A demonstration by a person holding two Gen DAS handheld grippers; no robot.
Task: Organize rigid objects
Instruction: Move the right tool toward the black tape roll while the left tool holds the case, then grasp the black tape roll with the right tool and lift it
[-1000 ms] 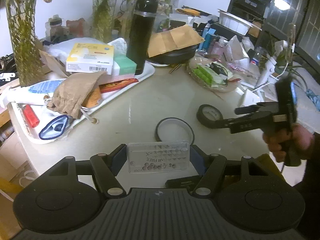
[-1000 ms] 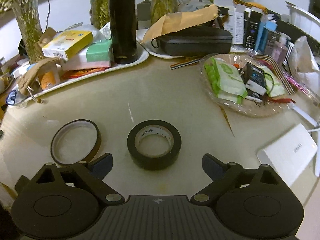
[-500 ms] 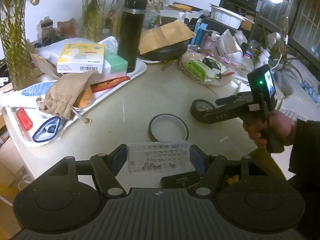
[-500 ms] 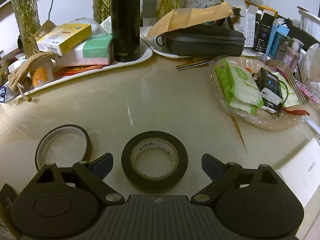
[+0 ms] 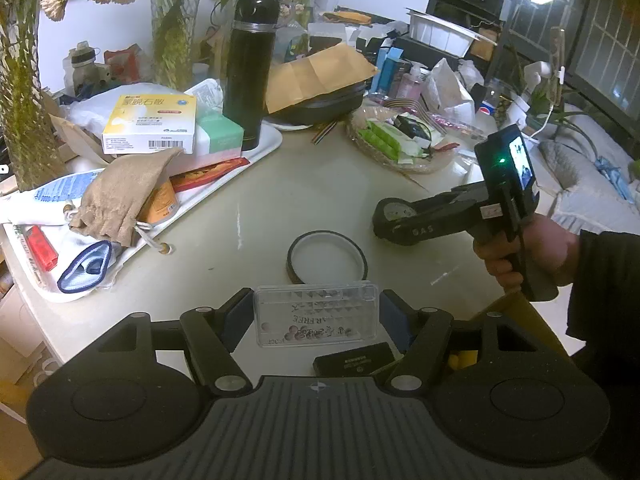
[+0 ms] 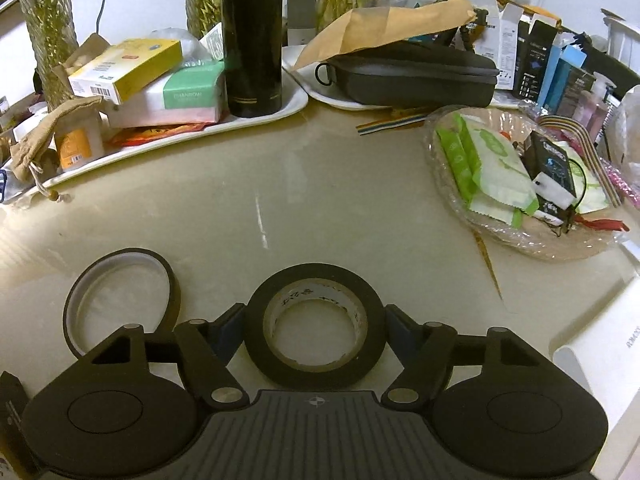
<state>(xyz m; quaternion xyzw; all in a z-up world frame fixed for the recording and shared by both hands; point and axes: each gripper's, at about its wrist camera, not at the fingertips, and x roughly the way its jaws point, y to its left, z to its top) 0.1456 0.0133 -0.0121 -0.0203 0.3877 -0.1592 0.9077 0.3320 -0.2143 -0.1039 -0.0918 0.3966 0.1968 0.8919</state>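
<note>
The left gripper [image 5: 316, 316] held a clear plastic box [image 5: 316, 315] tight between its two fingers, up above the near edge of the table [image 5: 280, 200]. The right gripper [image 6: 315, 334] had its fingers on both sides of a black tape roll [image 6: 315, 332] (pressed against it, it seemed) near the same edge. A thin tape ring [image 6: 120, 300] lay just beside it, to the left.
</note>
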